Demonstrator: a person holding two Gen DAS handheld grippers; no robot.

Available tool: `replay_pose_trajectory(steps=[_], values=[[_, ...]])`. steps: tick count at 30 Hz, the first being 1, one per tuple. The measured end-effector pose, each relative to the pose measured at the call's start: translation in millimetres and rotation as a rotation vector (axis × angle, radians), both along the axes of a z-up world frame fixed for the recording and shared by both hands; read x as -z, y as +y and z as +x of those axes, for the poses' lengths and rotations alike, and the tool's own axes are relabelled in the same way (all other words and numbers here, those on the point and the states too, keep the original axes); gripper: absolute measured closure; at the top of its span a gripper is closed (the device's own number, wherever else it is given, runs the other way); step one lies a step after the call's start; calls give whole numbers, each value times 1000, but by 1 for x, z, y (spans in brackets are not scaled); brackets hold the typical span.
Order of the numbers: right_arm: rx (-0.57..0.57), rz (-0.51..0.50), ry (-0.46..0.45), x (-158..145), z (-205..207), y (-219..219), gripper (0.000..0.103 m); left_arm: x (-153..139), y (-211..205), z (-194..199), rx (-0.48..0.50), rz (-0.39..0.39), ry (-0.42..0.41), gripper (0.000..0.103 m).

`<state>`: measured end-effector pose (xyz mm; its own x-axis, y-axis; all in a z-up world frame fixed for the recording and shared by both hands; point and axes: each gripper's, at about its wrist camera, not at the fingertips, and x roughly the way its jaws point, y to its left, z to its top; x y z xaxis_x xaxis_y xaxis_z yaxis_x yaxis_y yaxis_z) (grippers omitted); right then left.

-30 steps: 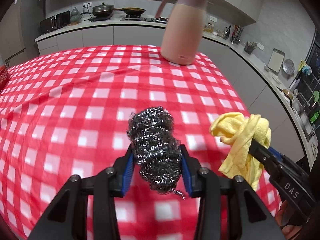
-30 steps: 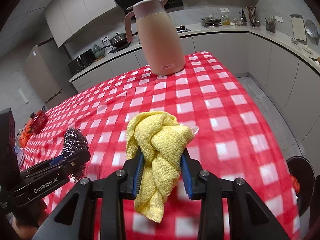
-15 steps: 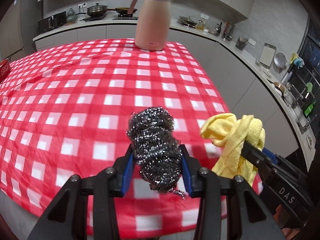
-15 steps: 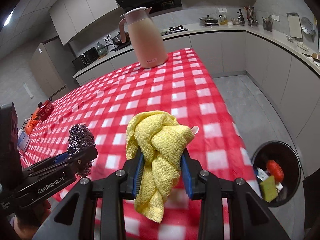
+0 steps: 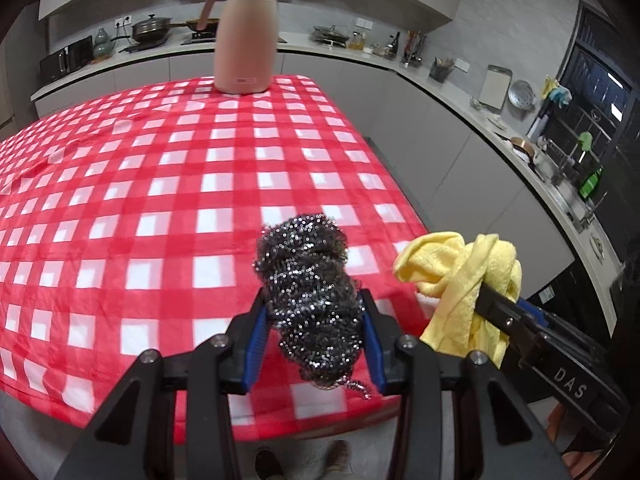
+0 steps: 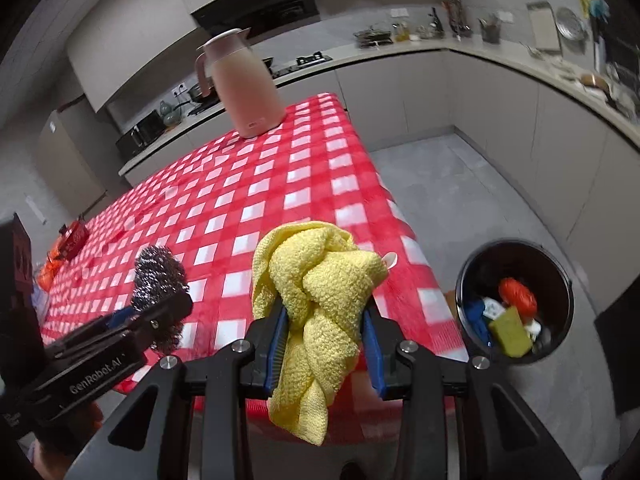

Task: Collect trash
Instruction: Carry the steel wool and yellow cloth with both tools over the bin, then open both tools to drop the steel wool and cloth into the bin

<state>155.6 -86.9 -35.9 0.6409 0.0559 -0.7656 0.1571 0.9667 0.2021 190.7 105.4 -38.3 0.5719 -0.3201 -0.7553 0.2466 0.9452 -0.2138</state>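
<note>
Two pieces of trash are in hand, one per tool. Left gripper (image 5: 316,340) is clenched on a steel wool scourer (image 5: 310,292), low centre of the left wrist view; right gripper (image 6: 326,344) is clenched on a knotted yellow cloth (image 6: 316,304), low centre of the right wrist view. Both items hang above the near edge of the red-and-white checked tablecloth (image 5: 160,184). Handling judgement: scourer looks light, springy and compressible, with a loose wire strand trailing at its lower end that could snag; a grip across its middle, as now, seems sound. Cloth looks soft, limp and light; its tail droops below the blue pads (image 6: 276,344), so holding at the knot keeps it bunched. Neither appears fragile or slippery. Black trash bin (image 6: 568,280) stands on the floor at right of the right wrist view, beyond the table edge, already holding coloured scraps. Pink thermos jug (image 5: 246,32) stands at the far end of the table, upper centre. Legible writing: "GenRobot.AI" on the left tool body in the right wrist view; "DAS" on the right tool body in the left wrist view. Small label on the jug is unreadable.
</note>
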Motion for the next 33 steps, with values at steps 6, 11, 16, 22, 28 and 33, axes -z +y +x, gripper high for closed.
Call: replay_pose_trajectory(steps=[6,11,16,22,28,33], values=[[1,4,-20,-10,-13,-33,66,-7,-40,-7,10,1,-20,60],[-10,1,-12,-14,-23,-85,66,-7,-87,-15,-9,-20,-13,60],[7,-40,-15,-21,-38,-147,66,-2,-141,-18,4,-33,6,60],[67,-39,6,-14,-49,-223,66,11,-191,-18,38,-22,27,60],[112,-25,59,14,-51,-277,66,36,-231,-11,63,7,66,60],[95,-17,100,46,-32,-301,66,62,-256,1,59,42,97,59]])
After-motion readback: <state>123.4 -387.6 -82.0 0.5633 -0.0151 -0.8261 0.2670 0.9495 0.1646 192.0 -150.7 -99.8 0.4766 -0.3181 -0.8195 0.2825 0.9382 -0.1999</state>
